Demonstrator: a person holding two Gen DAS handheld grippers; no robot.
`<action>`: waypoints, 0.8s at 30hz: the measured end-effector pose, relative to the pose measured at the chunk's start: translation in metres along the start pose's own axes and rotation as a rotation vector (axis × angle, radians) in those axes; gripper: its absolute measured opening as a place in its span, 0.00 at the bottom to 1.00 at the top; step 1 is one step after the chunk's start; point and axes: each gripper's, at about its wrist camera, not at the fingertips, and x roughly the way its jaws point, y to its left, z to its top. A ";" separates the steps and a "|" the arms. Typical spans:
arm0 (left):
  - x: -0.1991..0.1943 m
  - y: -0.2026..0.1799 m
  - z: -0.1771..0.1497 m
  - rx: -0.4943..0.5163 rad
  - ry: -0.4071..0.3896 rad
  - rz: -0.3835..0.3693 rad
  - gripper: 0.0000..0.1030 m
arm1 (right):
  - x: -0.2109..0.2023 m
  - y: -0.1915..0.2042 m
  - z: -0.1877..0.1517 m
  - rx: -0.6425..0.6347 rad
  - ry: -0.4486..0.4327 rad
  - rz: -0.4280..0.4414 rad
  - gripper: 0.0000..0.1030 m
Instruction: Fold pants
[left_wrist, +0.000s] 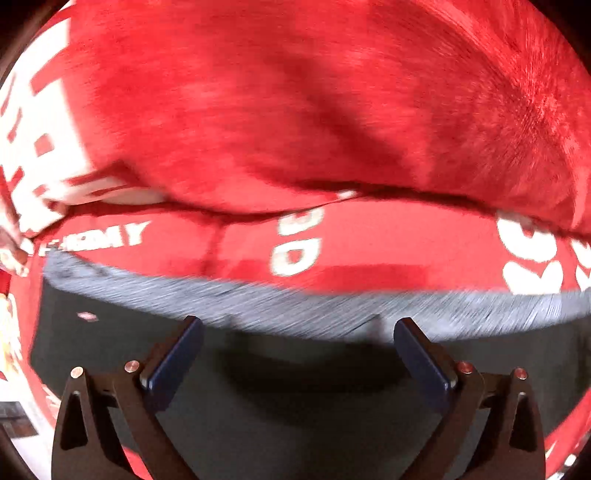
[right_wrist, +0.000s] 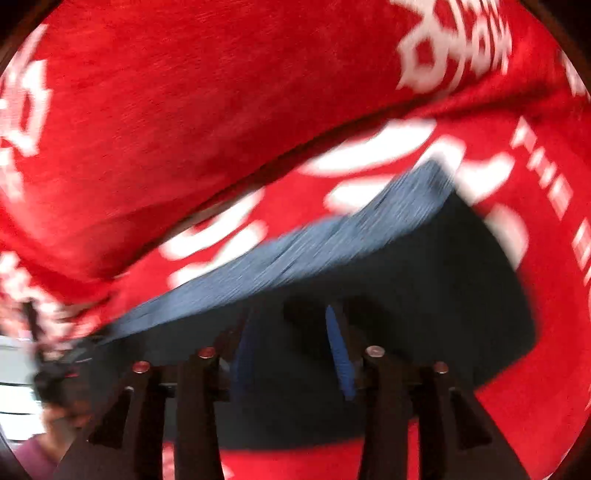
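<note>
Below the left wrist camera, the left gripper (left_wrist: 297, 332) hangs with its jaws spread wide and nothing between them, its blue-padded fingers (left_wrist: 173, 363) poised over the dark pants (left_wrist: 258, 406), which lie flat on a red cloth (left_wrist: 369, 243) printed with white lettering. A grey ribbed band (left_wrist: 295, 306), streaked by motion blur, runs along the far edge of the pants, just ahead of the fingertips. Beyond it a thick fold of red fabric (left_wrist: 295, 110) rises across the upper half of the view, casting a dark shadow line where it meets the lettered cloth. Whether the pads touch the garment cannot be told from this angle. From the right wrist camera, the picture is heavily blurred: the right gripper (right_wrist: 291, 343) points down at the same dark pants (right_wrist: 424, 295), its jaws partly apart with a clear gap between the blue pads (right_wrist: 341, 354), and no cloth can be seen pinched between them. The grey ribbed band (right_wrist: 295, 251) slants from lower left to upper right across the garment's edge, ending at a corner near the white lettering of the red cloth (right_wrist: 517, 406). Above, the red fabric fold (right_wrist: 184, 129) fills the frame.
</note>
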 end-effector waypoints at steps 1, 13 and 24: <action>-0.004 0.013 -0.006 0.010 -0.001 0.015 1.00 | -0.001 0.010 -0.014 0.011 0.027 0.054 0.48; 0.004 0.229 -0.071 -0.063 -0.005 0.170 1.00 | 0.098 0.151 -0.193 0.084 0.348 0.485 0.48; 0.044 0.294 -0.091 -0.126 0.014 0.024 1.00 | 0.133 0.181 -0.217 0.130 0.316 0.446 0.48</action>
